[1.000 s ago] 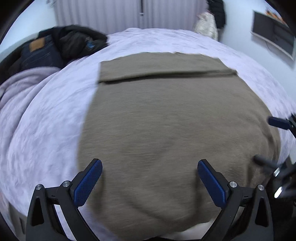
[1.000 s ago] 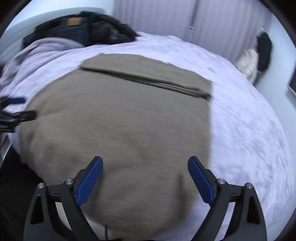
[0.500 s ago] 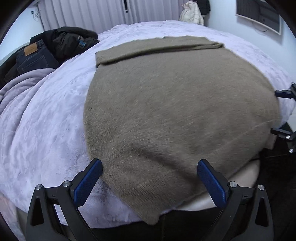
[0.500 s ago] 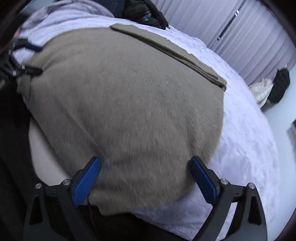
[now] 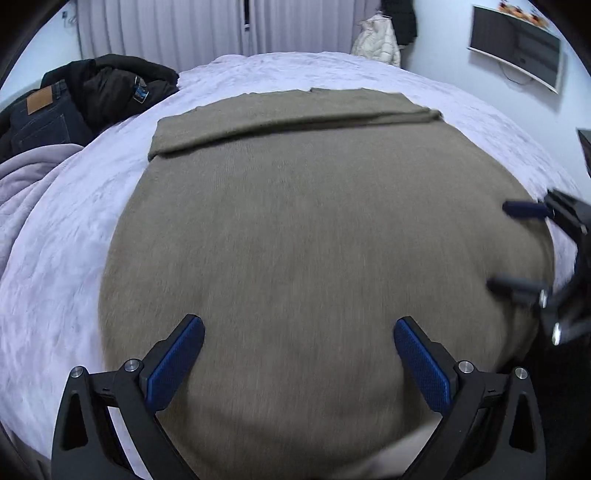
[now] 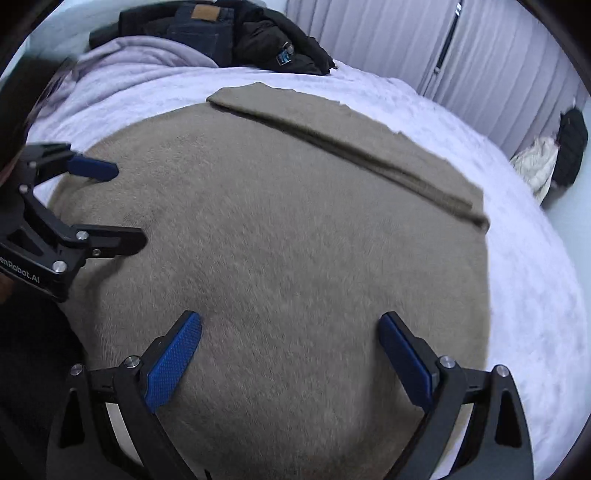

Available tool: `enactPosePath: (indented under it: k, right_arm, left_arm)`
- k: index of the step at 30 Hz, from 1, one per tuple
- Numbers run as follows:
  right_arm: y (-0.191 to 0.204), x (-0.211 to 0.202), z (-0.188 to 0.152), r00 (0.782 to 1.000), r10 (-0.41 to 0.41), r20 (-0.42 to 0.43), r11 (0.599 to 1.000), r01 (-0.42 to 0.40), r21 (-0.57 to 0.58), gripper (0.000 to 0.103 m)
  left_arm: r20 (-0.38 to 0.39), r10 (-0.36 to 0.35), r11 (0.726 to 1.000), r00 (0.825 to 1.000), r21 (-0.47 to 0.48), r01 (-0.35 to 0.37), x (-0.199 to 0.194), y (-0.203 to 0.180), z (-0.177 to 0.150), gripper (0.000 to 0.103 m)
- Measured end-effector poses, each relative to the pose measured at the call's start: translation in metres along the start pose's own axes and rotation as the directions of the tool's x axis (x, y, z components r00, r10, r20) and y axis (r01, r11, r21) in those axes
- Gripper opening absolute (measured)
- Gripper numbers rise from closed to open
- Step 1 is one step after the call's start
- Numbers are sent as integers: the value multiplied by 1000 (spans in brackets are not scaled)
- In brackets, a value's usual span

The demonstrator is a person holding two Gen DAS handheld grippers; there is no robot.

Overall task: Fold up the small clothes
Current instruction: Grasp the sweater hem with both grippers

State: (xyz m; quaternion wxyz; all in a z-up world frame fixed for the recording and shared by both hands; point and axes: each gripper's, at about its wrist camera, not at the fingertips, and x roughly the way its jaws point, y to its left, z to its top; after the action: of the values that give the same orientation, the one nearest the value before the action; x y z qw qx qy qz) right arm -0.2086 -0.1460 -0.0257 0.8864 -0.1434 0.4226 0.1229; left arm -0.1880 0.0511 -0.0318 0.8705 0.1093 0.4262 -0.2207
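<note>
A taupe knitted garment lies spread flat on the pale lilac bed, its far part folded over into a narrow band. My left gripper hovers open over the garment's near left part, nothing between its blue pads. My right gripper is open over the near right part, also holding nothing. The right gripper shows at the right edge of the left wrist view. In the right wrist view the left gripper shows at the left. The garment's near hem hangs over the bed's front edge.
Dark jeans and a black jacket are piled at the bed's far left beside a lilac blanket. Curtains and hanging clothes line the far wall. A screen is mounted on the right wall.
Both grippers have moved forward from the bed's front edge over the garment, still open. The garment has not shifted.
</note>
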Motion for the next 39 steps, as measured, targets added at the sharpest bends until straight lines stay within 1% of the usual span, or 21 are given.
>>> enactPosePath:
  k: [1, 3, 6, 10, 12, 13, 14, 16, 18, 19, 21, 23, 26, 27, 29, 31, 34, 35, 36, 38, 39]
  right_arm:
    - [-3, -4, -11, 1000, -7, -2, 1000, 7, -4, 99]
    - [-3, -9, -29, 999, -33, -3, 999, 33, -35, 100]
    - [2, -12, -50, 995, -96, -14, 989, 94, -117, 100]
    - [14, -12, -60, 984, -178, -18, 964, 170, -204, 100]
    - [16, -16, -63, 979, -203, -30, 956, 191, -221, 101]
    - [15, -19, -65, 978, -206, -36, 957, 193, -218, 101]
    - [11, -23, -68, 979, -199, -43, 962, 187, -200, 101]
    - [-2, -30, -71, 987, -150, -64, 984, 142, -110, 101]
    - [-24, -33, -69, 997, -42, -70, 998, 45, 41, 101]
    - [-32, -35, -69, 998, 2, -62, 995, 4, 101, 101]
    - [-44, -35, -70, 997, 68, -40, 981, -59, 184, 101]
    - [-46, -31, -70, 996, 86, -32, 980, -79, 185, 101]
    - [-45, -25, -69, 995, 101, -24, 980, -95, 174, 101]
    - [-44, -24, -68, 994, 109, -19, 979, -104, 177, 101]
    - [-36, -31, -82, 991, 131, -6, 976, -128, 174, 100]
    - [-33, -27, -82, 990, 137, -15, 976, -133, 170, 100]
    - [-27, -22, -82, 990, 142, -14, 968, -136, 212, 99]
    - [-23, -21, -81, 990, 144, -11, 967, -139, 212, 96]
    - [-21, -22, -80, 989, 146, -7, 968, -142, 209, 88]
    - [-23, -24, -83, 988, 152, -9, 966, -146, 213, 76]
    - [-26, -24, -85, 986, 170, -7, 960, -163, 229, 74]
  left_arm:
    - [-4, 2, 1000, 1000, 22, -2, -4, 0, -13, 103]
    - [-30, 33, 997, 999, 78, -31, -7, -1, -39, 103]
    - [-55, 83, 989, 995, 128, -75, -7, -6, -57, 103]
    - [-87, 75, 992, 993, 112, -65, -16, -6, -53, 103]
    - [-66, 52, 995, 996, 84, -46, -31, 1, -52, 103]
    - [-43, 56, 997, 998, 55, -53, -39, 8, -52, 103]
    - [-31, 64, 998, 997, 28, -63, -43, 14, -51, 103]
    - [-36, 58, 995, 998, -76, -60, -44, 36, -47, 103]
    - [-71, 37, 986, 997, -162, -48, -38, 53, -48, 103]
    - [-88, 24, 981, 996, -190, -40, -34, 60, -50, 103]
    - [-83, -37, 973, 996, -228, 17, -30, 68, -57, 103]
    - [-51, -103, 965, 993, -246, 88, -29, 70, -62, 103]
    - [-26, -171, 949, 985, -274, 158, -23, 78, -63, 103]
    - [-27, -173, 948, 985, -274, 159, -22, 78, -64, 103]
    - [-38, -170, 948, 985, -278, 153, -16, 77, -66, 103]
    - [-36, -154, 947, 987, -292, 137, -15, 74, -66, 103]
    - [-42, -150, 939, 988, -320, 129, -12, 68, -58, 102]
    - [-47, -143, 943, 989, -311, 122, -12, 64, -56, 98]
    - [-54, -122, 952, 991, -291, 101, -12, 59, -55, 94]
    - [-70, -82, 966, 994, -250, 62, -10, 53, -55, 94]
    - [-78, -74, 967, 994, -249, 52, -7, 53, -55, 94]
